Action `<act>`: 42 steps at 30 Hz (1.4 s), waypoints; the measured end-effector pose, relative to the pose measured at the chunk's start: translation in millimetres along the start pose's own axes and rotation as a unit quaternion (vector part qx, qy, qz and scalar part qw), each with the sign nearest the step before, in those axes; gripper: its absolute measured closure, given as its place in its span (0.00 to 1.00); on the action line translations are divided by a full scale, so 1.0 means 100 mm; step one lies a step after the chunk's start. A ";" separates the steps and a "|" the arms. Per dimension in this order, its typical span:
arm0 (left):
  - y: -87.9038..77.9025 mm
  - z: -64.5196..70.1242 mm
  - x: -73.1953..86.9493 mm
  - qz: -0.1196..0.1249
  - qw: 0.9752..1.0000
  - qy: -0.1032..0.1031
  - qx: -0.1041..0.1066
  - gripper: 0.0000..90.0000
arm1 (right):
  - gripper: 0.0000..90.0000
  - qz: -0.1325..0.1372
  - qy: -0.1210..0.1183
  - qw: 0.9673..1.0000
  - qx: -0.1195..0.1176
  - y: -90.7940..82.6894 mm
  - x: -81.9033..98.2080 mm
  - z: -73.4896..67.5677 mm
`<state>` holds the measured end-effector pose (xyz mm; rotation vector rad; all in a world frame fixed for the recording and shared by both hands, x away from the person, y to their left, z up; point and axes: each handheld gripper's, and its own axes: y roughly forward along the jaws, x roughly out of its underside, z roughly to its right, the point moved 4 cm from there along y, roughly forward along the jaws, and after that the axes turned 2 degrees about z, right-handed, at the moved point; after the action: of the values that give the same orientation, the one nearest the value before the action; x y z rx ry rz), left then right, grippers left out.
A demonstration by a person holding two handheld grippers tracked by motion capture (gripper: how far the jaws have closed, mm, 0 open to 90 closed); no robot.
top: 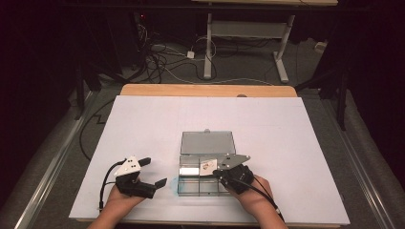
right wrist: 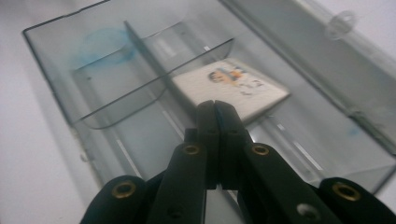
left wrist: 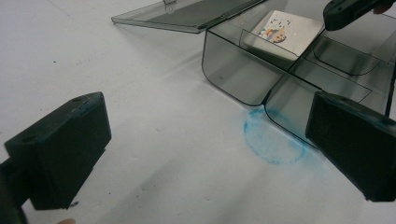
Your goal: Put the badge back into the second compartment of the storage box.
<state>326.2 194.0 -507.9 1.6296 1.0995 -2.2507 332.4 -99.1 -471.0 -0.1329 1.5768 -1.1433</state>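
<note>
right hand-held gripper (right wrist: 215, 105) jaws together, tips at card (right wrist: 231, 86)

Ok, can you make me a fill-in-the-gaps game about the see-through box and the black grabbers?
1. The lid of the clear box is ____.
2. The jaws of the right gripper are ____.
3. The ring mark on the table beside the box is coloured ____.
4. The jaws of the left gripper stand ____.

Missing words: open; shut; blue; open
</note>
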 end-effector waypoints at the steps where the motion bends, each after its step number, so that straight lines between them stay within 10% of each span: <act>1: 0.00 0.00 0.00 0.001 1.000 0.000 0.000 0.00 | 1.00 -0.002 -0.001 1.000 0.007 -0.01 0.00 0.01; 7: -0.01 0.00 0.00 0.002 1.000 0.001 0.001 0.00 | 1.00 -0.026 -0.017 0.998 0.054 0.02 0.01 0.05; 17: 0.00 0.00 0.00 0.002 1.000 0.001 0.001 0.00 | 1.00 -0.022 -0.018 0.999 0.045 0.05 -0.03 0.04; 27: 0.00 0.00 0.00 0.001 1.000 0.000 0.003 0.00 | 1.00 0.020 0.038 0.999 0.013 -0.08 0.06 0.16; 42: 0.01 -0.01 -0.01 -0.005 1.000 -0.006 0.012 0.00 | 1.00 0.061 0.096 0.993 0.029 -0.39 0.29 0.41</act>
<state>327.6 194.3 -507.9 1.6214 1.0836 -2.2855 336.5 -161.4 -459.5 0.1134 1.6949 -1.1316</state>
